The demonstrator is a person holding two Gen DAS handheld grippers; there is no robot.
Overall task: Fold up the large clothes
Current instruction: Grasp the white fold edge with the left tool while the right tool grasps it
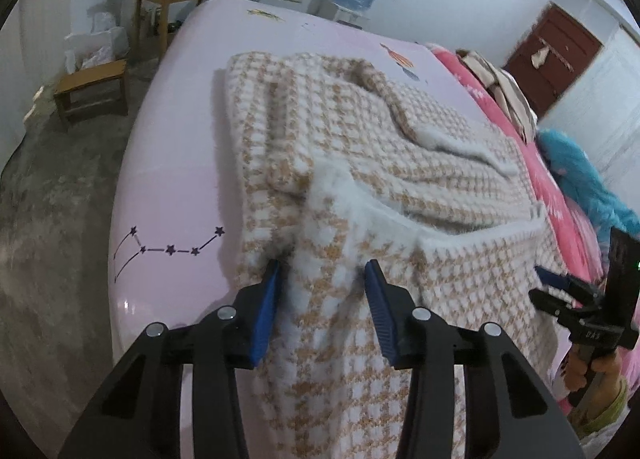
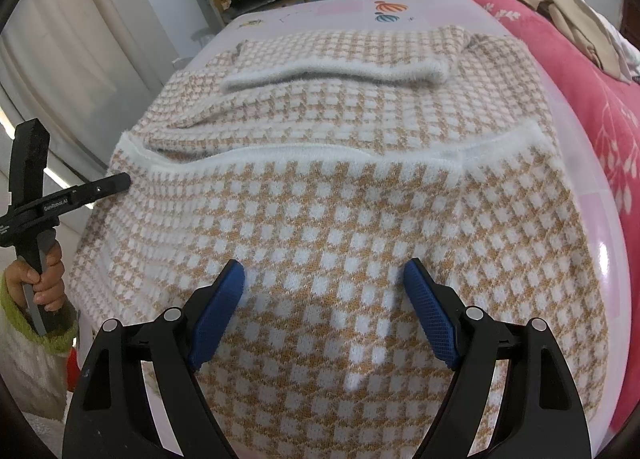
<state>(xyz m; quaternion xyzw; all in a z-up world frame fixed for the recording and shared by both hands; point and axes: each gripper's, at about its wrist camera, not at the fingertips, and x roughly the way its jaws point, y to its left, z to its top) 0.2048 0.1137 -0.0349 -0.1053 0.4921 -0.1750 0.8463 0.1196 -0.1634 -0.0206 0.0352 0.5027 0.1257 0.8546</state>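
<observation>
1. The left gripper (image 1: 324,279) sits at the near left corner of the sweater (image 1: 360,163), with a bunched fold of the checked knit and its white hem between the blue pads. The jaws stand partly closed. The cloth fills the gap and seems to touch both pads, so I judge it a pinch on the knit, though how firm it is cannot be told.
2. The right gripper (image 2: 324,283) hovers over the near right part of the sweater with its jaws spread wide. The knit lies flat beneath the pads and nothing is caught between them.
3. The sweater, tan and white in a houndstooth check, lies spread on the bed (image 1: 168,163), over the pale pink sheet. Its near portion hangs over the bed's edge toward the person.
4. Done so far, as I judge it: a sleeve with a white cuff (image 2: 336,73) lies folded across the body, and a white-edged band crosses the middle, so the side parts look turned in.
5. Left to do: the right gripper must take its own corner, then both lift the near edge and carry it to the far end. The final fold is not yet made.
6. A pink blanket (image 2: 592,99) lies beside the sweater, clear of it.
</observation>
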